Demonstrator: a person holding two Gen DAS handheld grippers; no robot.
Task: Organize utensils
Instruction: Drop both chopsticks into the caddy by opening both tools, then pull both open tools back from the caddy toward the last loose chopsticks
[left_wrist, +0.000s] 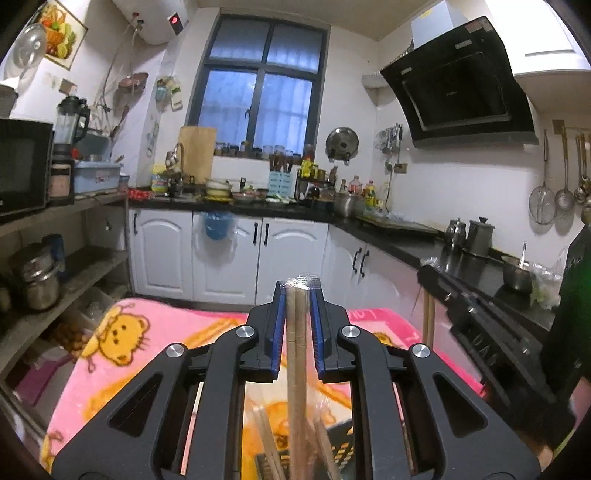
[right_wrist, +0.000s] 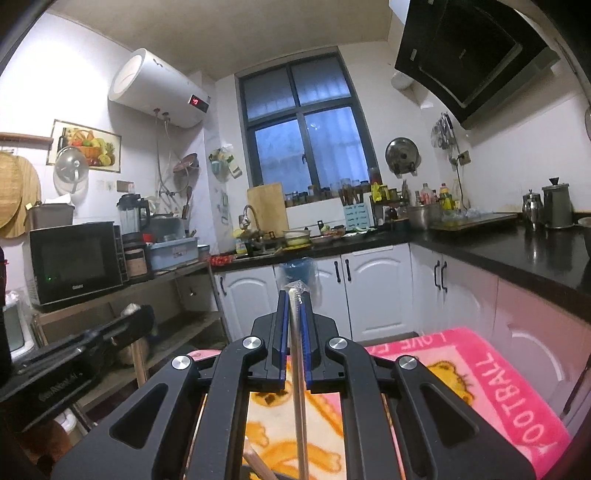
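My left gripper (left_wrist: 298, 295) is shut on a pair of wooden chopsticks in a clear plastic sleeve (left_wrist: 297, 354), held upright above the pink blanket (left_wrist: 147, 354). Below it a black slotted basket (left_wrist: 340, 452) holds more wooden chopsticks (left_wrist: 271, 443). My right gripper (right_wrist: 294, 299) is shut on thin metal chopsticks in a clear wrapper (right_wrist: 300, 387), also held upright over the pink blanket (right_wrist: 498, 387). The left gripper's body (right_wrist: 74, 354) shows at the left of the right wrist view. A wooden stick end (right_wrist: 258, 463) shows at the bottom there.
A black counter (right_wrist: 517, 251) with white cabinets runs along the back and right. A shelf rack with a microwave (right_wrist: 74, 258) stands at the left. A stove (left_wrist: 491, 317) with a small pot (left_wrist: 517, 275) is at the right. A range hood (left_wrist: 461, 81) hangs above.
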